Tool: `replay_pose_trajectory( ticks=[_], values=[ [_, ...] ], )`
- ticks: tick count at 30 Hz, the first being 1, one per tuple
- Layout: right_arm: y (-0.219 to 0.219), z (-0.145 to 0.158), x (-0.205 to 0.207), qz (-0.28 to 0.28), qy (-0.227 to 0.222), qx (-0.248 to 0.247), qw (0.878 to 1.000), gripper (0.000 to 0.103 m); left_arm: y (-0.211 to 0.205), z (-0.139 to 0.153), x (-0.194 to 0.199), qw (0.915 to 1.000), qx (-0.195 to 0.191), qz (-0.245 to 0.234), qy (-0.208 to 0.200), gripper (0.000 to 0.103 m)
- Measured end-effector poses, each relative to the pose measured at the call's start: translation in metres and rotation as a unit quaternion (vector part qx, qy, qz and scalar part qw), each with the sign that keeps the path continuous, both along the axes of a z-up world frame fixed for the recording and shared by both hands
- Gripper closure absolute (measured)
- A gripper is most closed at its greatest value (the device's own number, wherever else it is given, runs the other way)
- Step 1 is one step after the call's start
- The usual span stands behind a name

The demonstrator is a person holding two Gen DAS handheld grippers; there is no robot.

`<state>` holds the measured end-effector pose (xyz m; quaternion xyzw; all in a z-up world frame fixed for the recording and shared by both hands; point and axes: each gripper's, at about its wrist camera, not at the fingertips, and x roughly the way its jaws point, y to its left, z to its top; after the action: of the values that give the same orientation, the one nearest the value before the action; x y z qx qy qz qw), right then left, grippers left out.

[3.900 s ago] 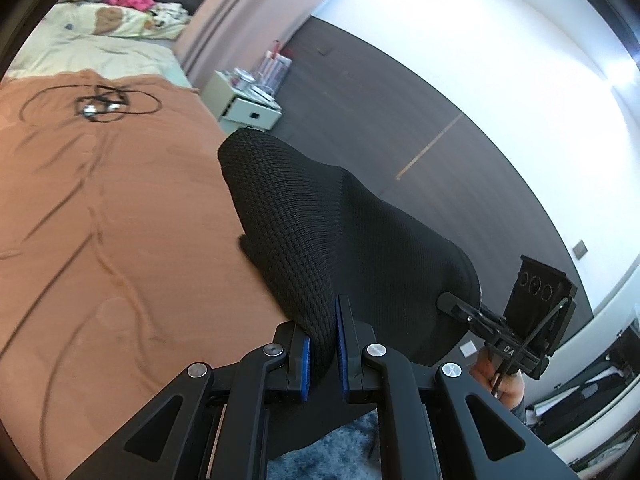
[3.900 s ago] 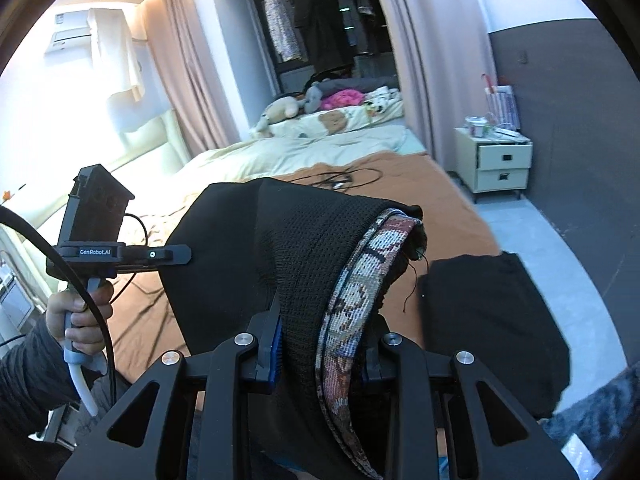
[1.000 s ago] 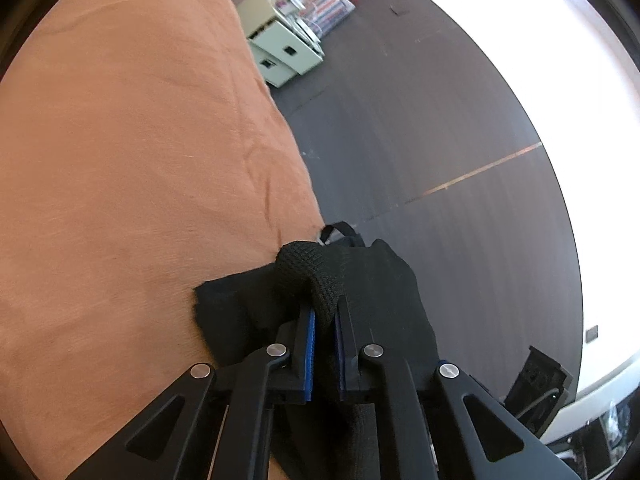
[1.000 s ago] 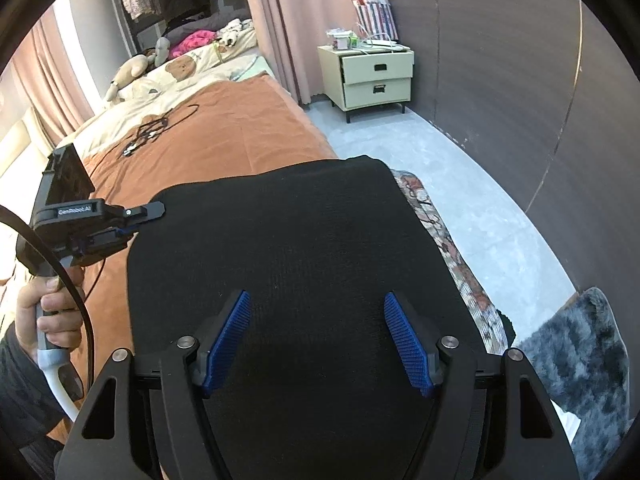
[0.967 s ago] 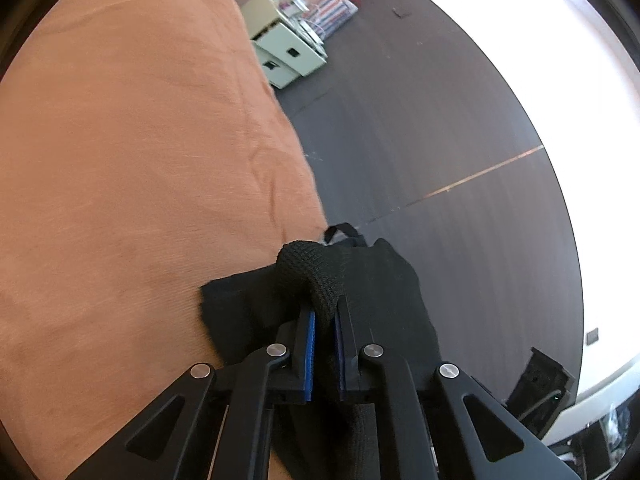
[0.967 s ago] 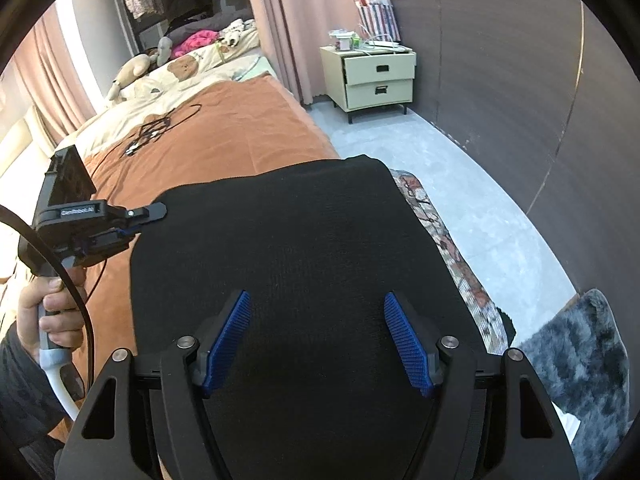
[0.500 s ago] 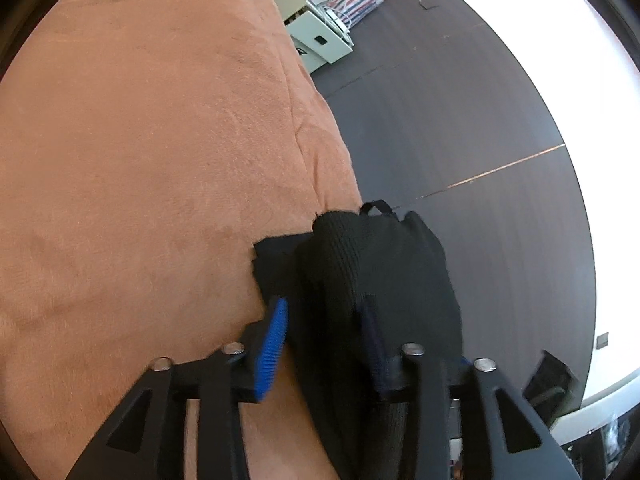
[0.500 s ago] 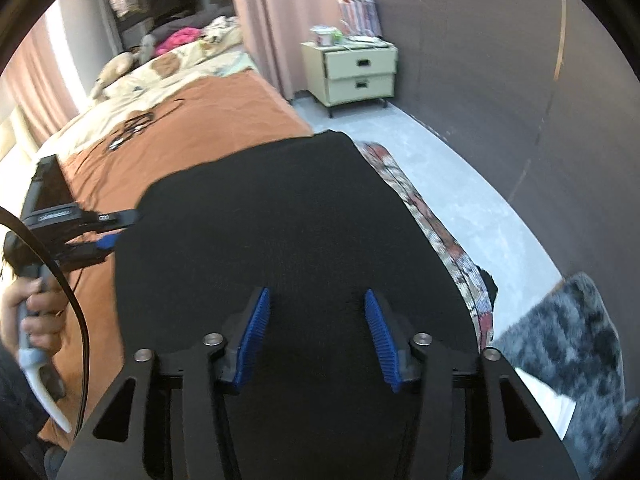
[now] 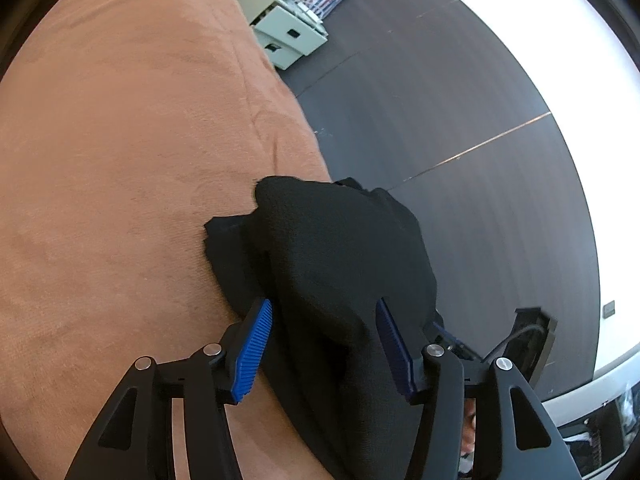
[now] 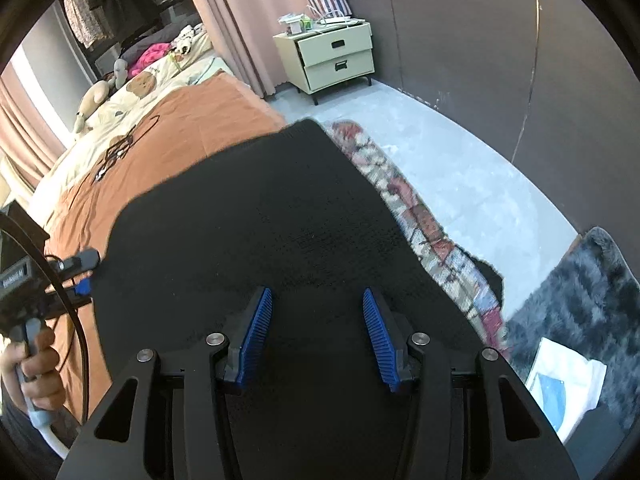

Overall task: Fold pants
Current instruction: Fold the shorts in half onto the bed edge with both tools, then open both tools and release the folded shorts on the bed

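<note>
Folded black knit pants (image 10: 260, 220) lying flat at the edge of a bed, on a rust-orange fuzzy blanket (image 9: 120, 140). Along the right side of the pants, a patterned woven waistband (image 10: 420, 216) in red, cream and blue, running toward the bed's edge.

From the left wrist view: left gripper (image 9: 324, 336) with black arms and blue ribbed pads (image 9: 254, 348), spread wide apart, released, straddling a raised hump of the black fabric (image 9: 340, 248). Fabric between the pads but not pinched; whether the pads touch it, not clear. Thinner dark layer poking out from under the hump onto the blanket. Beyond, dark grey wall panelling (image 9: 460, 120) and a pale green two-drawer nightstand (image 9: 288, 36).

From the right wrist view: right gripper (image 10: 316, 336) also parted, nothing clamped, blue pads (image 10: 256, 336) hovering over the near part of the pants. At far left, a bare hand (image 10: 36, 360) gripping the handle of the other tool, black cable looping beside it. Further up the bed, a tangle of black cords (image 10: 116, 152) on the blanket, cream bedding with plush toys (image 10: 120, 84), pink curtains (image 10: 240, 12). On the pale floor (image 10: 440, 140), a dark blue shaggy rug (image 10: 580, 300) with a white packet (image 10: 564, 388) on it.
</note>
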<state>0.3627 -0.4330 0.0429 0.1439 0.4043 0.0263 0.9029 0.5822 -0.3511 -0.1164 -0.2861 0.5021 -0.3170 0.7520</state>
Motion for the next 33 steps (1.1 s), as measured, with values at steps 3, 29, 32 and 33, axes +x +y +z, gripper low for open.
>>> replay_pose_trajectory(
  ticks=[3,29,32,33],
  values=[
    [-0.009,0.010,-0.008,-0.011,-0.012,-0.007,1.000,0.058,0.004,0.009,-0.003,0.9998,-0.004,0.010,-0.015,0.046],
    [-0.010,0.006,0.027,-0.043,0.035,-0.020,0.998,0.059,-0.026,-0.016,0.007,0.9942,0.105,-0.022,0.004,0.050],
    [-0.005,0.018,0.012,-0.042,0.032,-0.033,0.998,0.059,-0.025,-0.003,0.002,0.9931,0.115,-0.024,-0.004,0.050],
    [-0.002,0.023,0.004,-0.038,0.028,-0.030,0.998,0.059,-0.023,0.004,-0.001,0.9928,0.117,-0.024,-0.011,0.050]
  ],
)
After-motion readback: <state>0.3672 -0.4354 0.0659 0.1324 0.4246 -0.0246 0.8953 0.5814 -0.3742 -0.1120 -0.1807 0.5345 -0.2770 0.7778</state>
